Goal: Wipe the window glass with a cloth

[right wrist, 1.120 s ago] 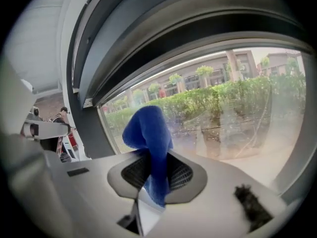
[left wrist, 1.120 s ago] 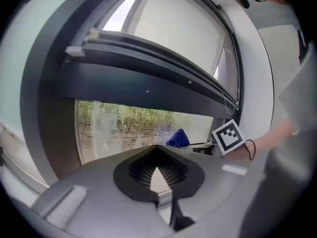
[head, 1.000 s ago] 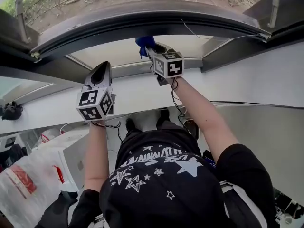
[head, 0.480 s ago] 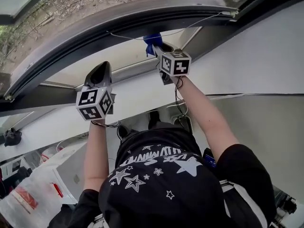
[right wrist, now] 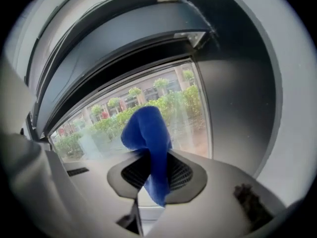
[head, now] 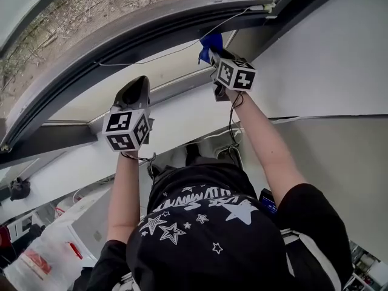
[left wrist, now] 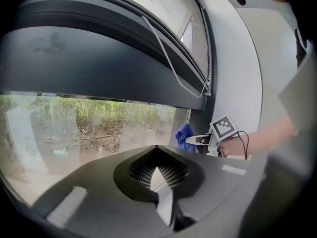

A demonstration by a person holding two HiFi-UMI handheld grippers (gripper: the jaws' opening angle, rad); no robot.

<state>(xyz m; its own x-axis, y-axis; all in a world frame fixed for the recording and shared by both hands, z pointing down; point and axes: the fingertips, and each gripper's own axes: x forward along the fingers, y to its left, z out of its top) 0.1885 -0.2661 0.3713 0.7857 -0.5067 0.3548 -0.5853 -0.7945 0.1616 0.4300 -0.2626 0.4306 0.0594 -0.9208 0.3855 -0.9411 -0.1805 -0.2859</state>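
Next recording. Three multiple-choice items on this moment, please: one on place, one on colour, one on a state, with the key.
1. The cloth is: A in the right tongs, B on the sill, C on the floor.
2. Its colour: A white, B blue, C red.
3. The left tongs are: A shut on a sponge, B shut and empty, C wide open.
Key: 1 A, it hangs between those jaws near the window glass; 2 B, plainly blue; 3 B, jaws together, nothing between.
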